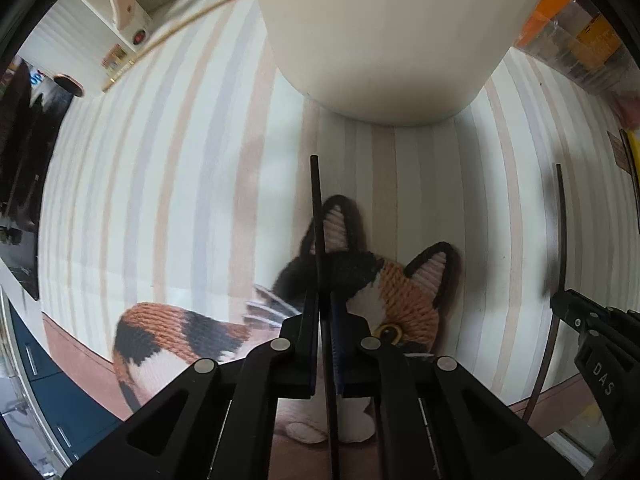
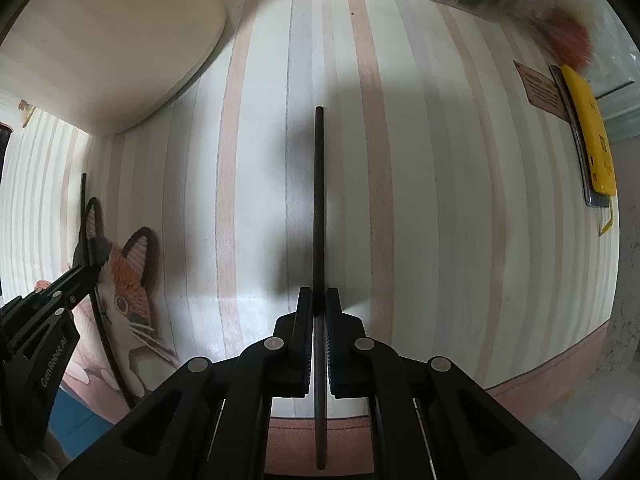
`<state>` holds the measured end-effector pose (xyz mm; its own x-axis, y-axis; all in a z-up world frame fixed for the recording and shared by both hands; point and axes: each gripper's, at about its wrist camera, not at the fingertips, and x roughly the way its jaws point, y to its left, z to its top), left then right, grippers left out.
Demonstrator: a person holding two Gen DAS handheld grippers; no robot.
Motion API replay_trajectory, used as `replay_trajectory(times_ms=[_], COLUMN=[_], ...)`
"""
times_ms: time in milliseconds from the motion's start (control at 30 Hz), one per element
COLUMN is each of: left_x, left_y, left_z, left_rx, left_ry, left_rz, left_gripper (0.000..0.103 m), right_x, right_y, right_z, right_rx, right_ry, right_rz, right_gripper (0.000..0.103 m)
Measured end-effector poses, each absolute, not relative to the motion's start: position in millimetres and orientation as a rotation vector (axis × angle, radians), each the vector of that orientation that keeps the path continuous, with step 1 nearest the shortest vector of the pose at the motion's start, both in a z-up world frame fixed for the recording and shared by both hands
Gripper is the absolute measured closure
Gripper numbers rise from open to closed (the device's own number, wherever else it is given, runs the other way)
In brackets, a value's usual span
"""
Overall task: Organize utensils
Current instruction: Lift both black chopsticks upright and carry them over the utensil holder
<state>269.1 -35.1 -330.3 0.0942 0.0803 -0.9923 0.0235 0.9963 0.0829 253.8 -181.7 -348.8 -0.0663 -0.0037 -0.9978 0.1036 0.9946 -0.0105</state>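
Pinching one dark chopstick each: left gripper (image 1: 323, 304) and right gripper (image 2: 319, 300), two sticks total. Left chopstick (image 1: 317, 208) over the cat-print mat (image 1: 168, 168); right chopstick (image 2: 319, 184) over bare stripes. One cream container (image 1: 384, 40) stands just beyond.

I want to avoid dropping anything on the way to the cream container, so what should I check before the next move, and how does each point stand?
1. Left gripper shut on the left chopstick: ok.
2. Right gripper shut on the right chopstick: ok.
3. Each stick runs straight along its gripper's fingers: ok.
4. The two grippers are apart, not touching: ok.
5. Cream container ahead of both grippers, on the striped mat: ok.
6. Container opening free to take the sticks: cannot tell, only its outer wall shows.
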Motion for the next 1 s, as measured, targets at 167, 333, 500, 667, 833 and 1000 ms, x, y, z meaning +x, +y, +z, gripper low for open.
replay_trajectory(times_ms=[167,333,500,667,833,1000], left_x=[259.3,245.3,233.0,227.6,227.8,232.6], left_y=[-38.0,-33.3,-17.4,-7.4,2.7,10.8], left_z=[-300.7,-265.3,-232.5,-203.8,-172.8,-138.4], left_rx=[0.085,0.070,0.022,-0.009,-0.033,-0.045], left_ry=[1.404,1.315,1.240,1.165,1.080,0.995], left_rz=[0.044,0.039,0.045,0.052,0.068,0.080], left_gripper=[0.100,0.100,0.100,0.100,0.100,0.101], right_x=[246.9,238.2,237.3,242.3,245.6,255.4], right_y=[-179.6,-179.6,-193.1,-203.3,-202.6,-203.6], right_z=[-322.3,-294.5,-254.3,-216.1,-189.8,-159.7], right_rx=[0.083,0.115,0.132,0.153,0.166,0.188], right_ry=[1.551,1.464,1.367,1.282,1.197,1.120], right_rz=[-0.059,-0.036,-0.014,0.006,0.011,0.022], right_gripper=[0.097,0.097,0.097,0.097,0.097,0.097])
